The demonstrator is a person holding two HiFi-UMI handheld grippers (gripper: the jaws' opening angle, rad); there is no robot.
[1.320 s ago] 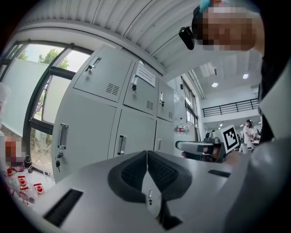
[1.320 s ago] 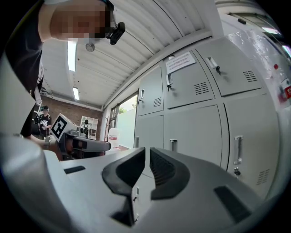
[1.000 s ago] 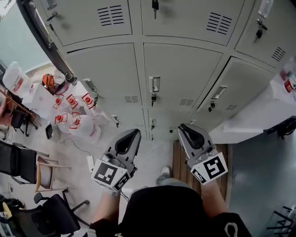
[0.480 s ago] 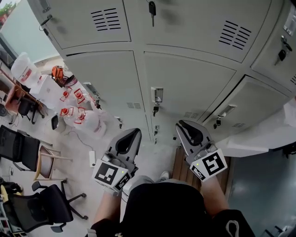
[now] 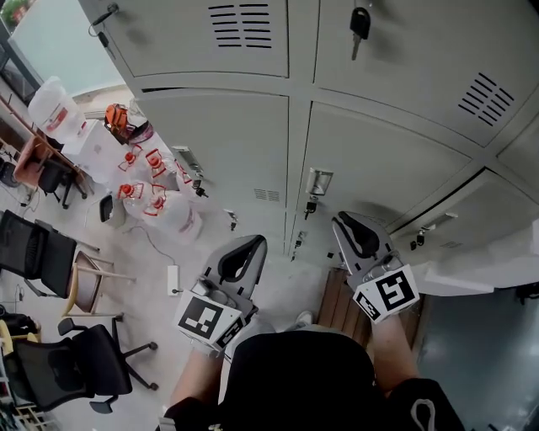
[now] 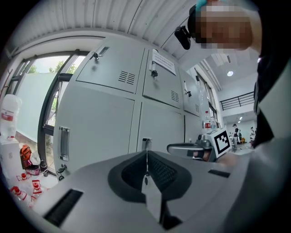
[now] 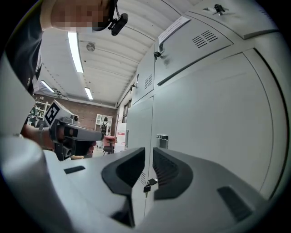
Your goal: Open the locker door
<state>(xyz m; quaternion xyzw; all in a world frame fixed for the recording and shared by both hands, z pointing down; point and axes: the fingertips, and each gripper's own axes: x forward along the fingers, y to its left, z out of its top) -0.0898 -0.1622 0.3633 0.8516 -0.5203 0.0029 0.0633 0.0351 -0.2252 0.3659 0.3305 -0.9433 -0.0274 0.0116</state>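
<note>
A wall of grey lockers fills the head view. The middle locker door (image 5: 379,160) has a recessed handle (image 5: 318,181) with a key (image 5: 308,206) hanging under it. In the right gripper view that handle (image 7: 162,140) and key (image 7: 148,185) show just past my jaws, apart from them. My right gripper (image 5: 347,220) is shut and empty, pointing at the lockers below the handle. My left gripper (image 5: 246,242) is shut and empty too, held beside it to the left; the same handle (image 6: 146,143) shows in line with its jaws.
The left-hand locker has its own handle (image 5: 187,160). A key (image 5: 360,23) hangs from an upper locker. White jugs with red labels (image 5: 156,206) stand on the floor at left, near office chairs (image 5: 84,370). A wooden pallet (image 5: 337,307) lies under the right gripper.
The head view has swung, so the lockers now sit further right and lower in it. Both grippers stay shut, side by side, and have edged slightly right.
</note>
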